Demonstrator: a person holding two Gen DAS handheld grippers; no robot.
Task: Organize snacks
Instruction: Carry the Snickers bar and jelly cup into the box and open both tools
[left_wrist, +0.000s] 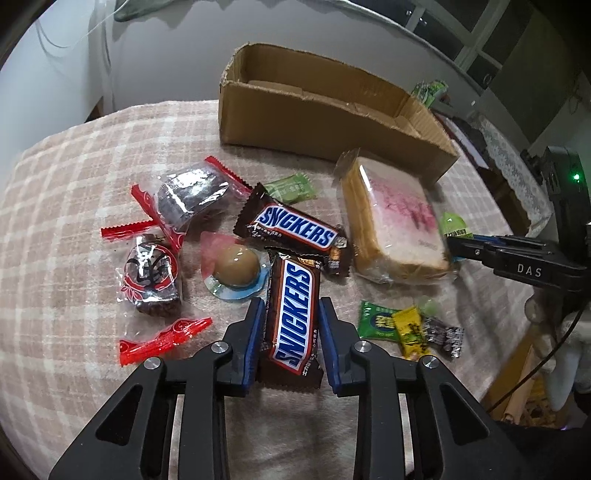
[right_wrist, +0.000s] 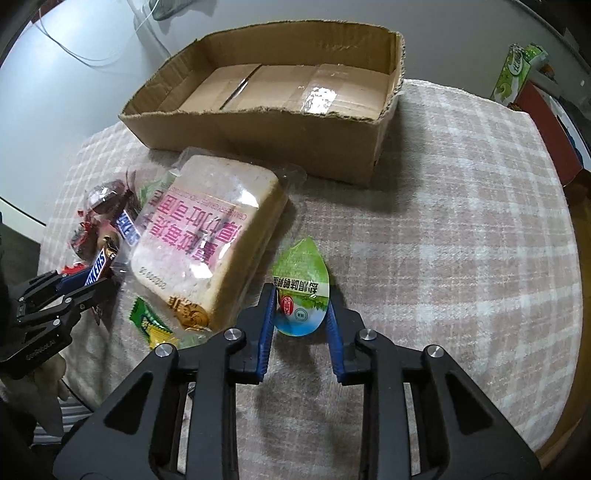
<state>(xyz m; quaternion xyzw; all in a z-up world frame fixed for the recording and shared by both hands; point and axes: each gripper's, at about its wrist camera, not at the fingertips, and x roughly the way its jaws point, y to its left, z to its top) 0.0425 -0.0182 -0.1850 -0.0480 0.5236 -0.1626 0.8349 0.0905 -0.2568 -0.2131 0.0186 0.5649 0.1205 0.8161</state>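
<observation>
Left wrist view: plaid cloth (left_wrist: 74, 192) covers the table, pink and cream checks. Cardboard box (left_wrist: 314, 122) sits at the far side, flaps torn off, open top. Nearer, just right of centre, a wrapped bread slice pack (left_wrist: 391, 221) with pink print lies flat. 2 Snickers bars: far Snickers bar (left_wrist: 293, 230) lies crosswise, touching the top end of the near Snickers bar (left_wrist: 293, 314). The near one runs lengthwise straight between the blue pads of the left gripper (left_wrist: 291, 314), both pads pressed to its long sides, clamped on it, bar resting on the cloth. Left of it a sealed brown egg pack (left_wrist: 234, 271), then 2 dark cakes in red-edged wrappers (left_wrist: 155, 280). Small green and yellow candies (left_wrist: 399, 326) lie to the right.

Right wrist view: same box (right_wrist: 266, 125), taped bottom showing. Bread pack (right_wrist: 210, 243) just left of the right gripper (right_wrist: 301, 310). A teardrop-shaped green pouch (right_wrist: 301, 291) lies flat between that gripper's blue pads; both pads meet its edges, closed on it. Pouch tip points toward the box, well apart from it.
</observation>
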